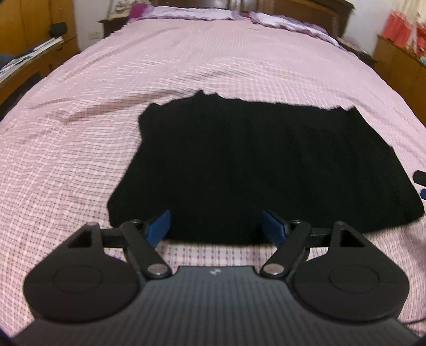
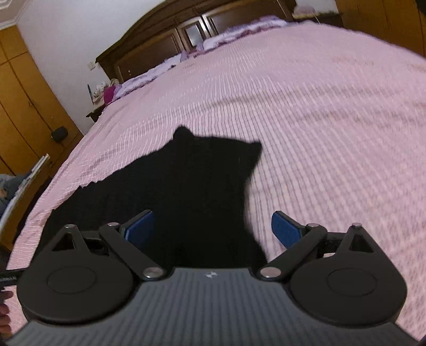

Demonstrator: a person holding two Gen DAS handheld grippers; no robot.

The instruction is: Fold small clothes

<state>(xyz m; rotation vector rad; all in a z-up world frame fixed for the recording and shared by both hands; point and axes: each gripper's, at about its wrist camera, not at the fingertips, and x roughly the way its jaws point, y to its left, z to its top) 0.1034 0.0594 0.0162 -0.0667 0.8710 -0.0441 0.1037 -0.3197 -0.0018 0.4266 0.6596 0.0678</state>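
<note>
A black garment [image 1: 253, 165] lies spread flat on the pink checked bedsheet [image 1: 133, 79]. My left gripper [image 1: 217, 226] is open over the garment's near edge, its blue pads [image 1: 159, 226] wide apart with nothing between them. In the right wrist view the same black garment [image 2: 186, 186] stretches away to the left. My right gripper [image 2: 213, 229] is open above the garment's right end, with the left pad [image 2: 141, 229] over black cloth and the right pad [image 2: 286, 231] over the pink sheet [image 2: 332, 133]. At the right edge of the left wrist view shows a bit of the right gripper [image 1: 420, 183].
The bed fills both views, with lilac bedding [image 1: 213, 12] and a dark wooden headboard [image 2: 173, 40] at its far end. Wooden cabinets [image 2: 24, 106] and a shelf with papers [image 1: 32, 53] stand on the left; a wooden stand [image 1: 399, 58] is on the right. A hand [image 2: 5, 308] shows bottom left.
</note>
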